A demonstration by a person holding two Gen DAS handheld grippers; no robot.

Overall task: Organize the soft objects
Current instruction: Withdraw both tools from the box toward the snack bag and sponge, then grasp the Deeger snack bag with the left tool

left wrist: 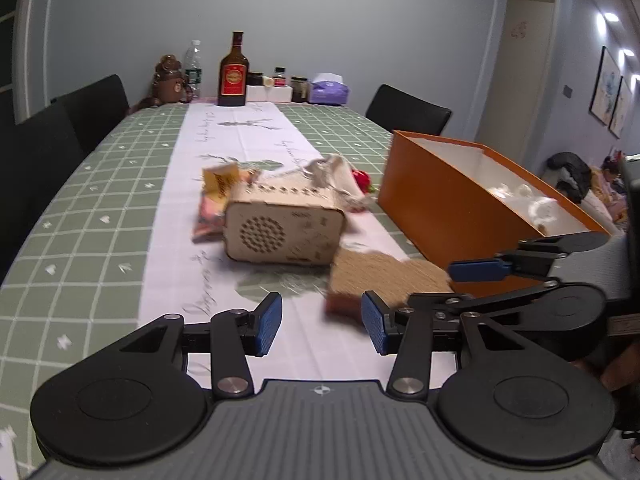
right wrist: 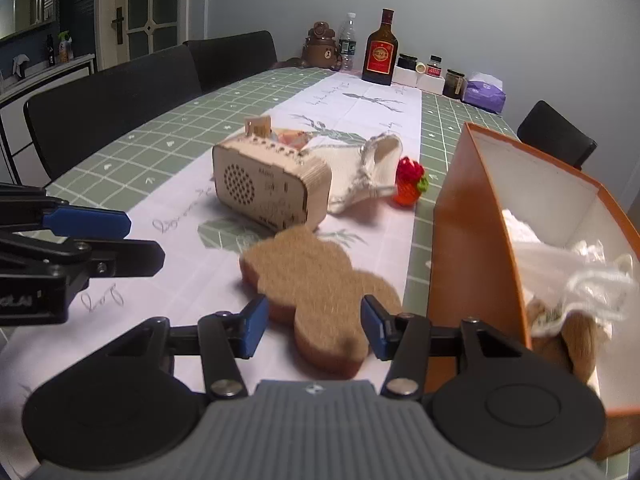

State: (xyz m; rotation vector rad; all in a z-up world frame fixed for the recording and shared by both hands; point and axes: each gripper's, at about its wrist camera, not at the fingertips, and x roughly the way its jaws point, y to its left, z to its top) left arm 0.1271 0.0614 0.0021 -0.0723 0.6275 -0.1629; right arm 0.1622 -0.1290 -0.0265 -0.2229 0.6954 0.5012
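— Sponge [right wrist: 316, 300], the brown bear-shaped one: where is it lying?

— Flat on the white runner [right wrist: 360, 108], just beside the orange box [right wrist: 460, 248] and in front of the wooden radio [right wrist: 268, 184]. The right gripper [right wrist: 314, 328] is hovering over its near end with its blue pads spread apart, one on either side, and I cannot tell whether they are touching it.

— And the left gripper [left wrist: 322, 322]?

— Its jaws are standing open too, gripping nothing. It is hanging over the runner, with the sponge's corner blurring into view by its right pad.

— How many soft things am I counting on the table?

— Three outside the box: one sponge, one cream cloth pouch [right wrist: 368, 172] slumping against the radio, and one red knitted strawberry [right wrist: 410, 184] sitting just beside the pouch. Inside the box, white stringy fabric [right wrist: 580, 272] and something brown and furry [right wrist: 580, 344] are lying together; how many pieces, I cannot tell.

— Anything else near the radio?

— One snack packet [left wrist: 212, 204] is leaning against its far side.

— And the far end?

— One brown liquor bottle [right wrist: 380, 50], one clear water bottle [right wrist: 348, 42], one brown bear figure [right wrist: 320, 46], one purple tissue pack [right wrist: 484, 92], and a few small jars [right wrist: 454, 82] by a white box [right wrist: 416, 78]. Three black chairs [right wrist: 120, 100] are showing around the table: two on one side, one on the other.
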